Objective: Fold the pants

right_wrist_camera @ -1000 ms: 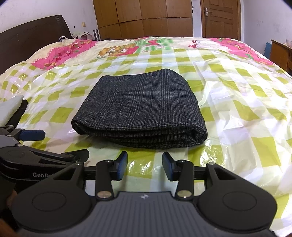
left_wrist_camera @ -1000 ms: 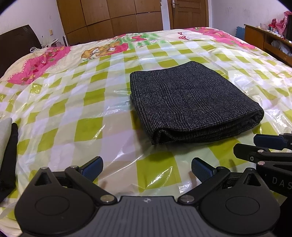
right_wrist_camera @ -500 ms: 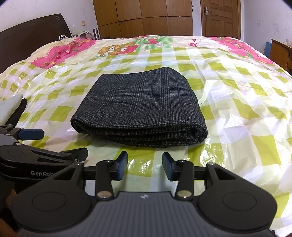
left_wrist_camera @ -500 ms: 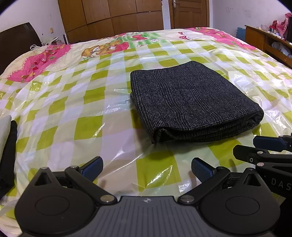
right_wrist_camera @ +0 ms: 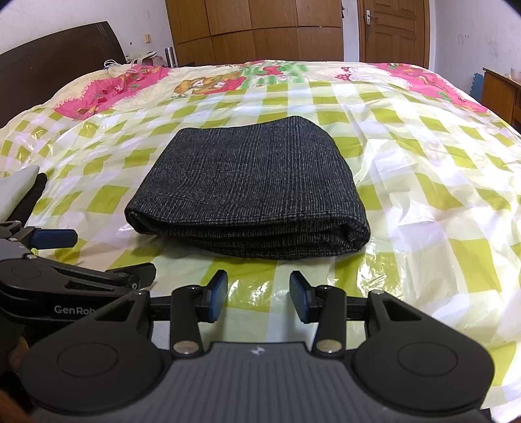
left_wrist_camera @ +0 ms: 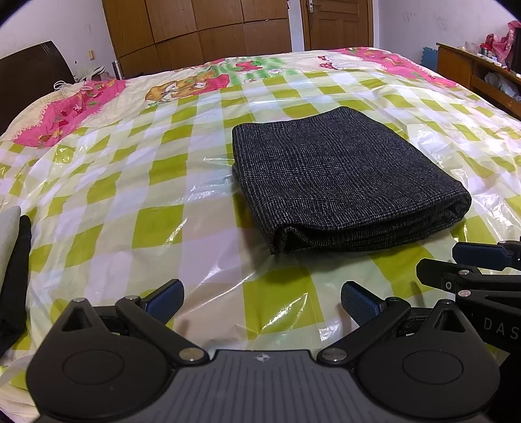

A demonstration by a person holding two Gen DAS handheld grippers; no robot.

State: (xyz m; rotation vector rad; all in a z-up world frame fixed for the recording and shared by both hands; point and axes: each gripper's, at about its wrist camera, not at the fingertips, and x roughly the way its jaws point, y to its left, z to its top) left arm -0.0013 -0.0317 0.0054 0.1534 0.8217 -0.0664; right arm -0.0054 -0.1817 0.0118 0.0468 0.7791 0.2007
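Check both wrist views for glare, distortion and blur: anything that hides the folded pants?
Left wrist view: glare streaks on the clear plastic sheet, fisheye bending at the edges, dark corners; the pants stay sharp. Right wrist view: similar sheen on the sheet right of the pants, weave and folded layers readable; no motion blur.

I see folded pants (right_wrist_camera: 247, 192) in dark charcoal with a fine pale grey check. The bed (right_wrist_camera: 423, 169) under them wears a glossy cover of lime-green and white squares, bordered in pink and cream cartoon print. My gripper fingers (right_wrist_camera: 217, 297) carry blue pads on black arms. The wardrobe (right_wrist_camera: 254, 29) behind is brown wood.
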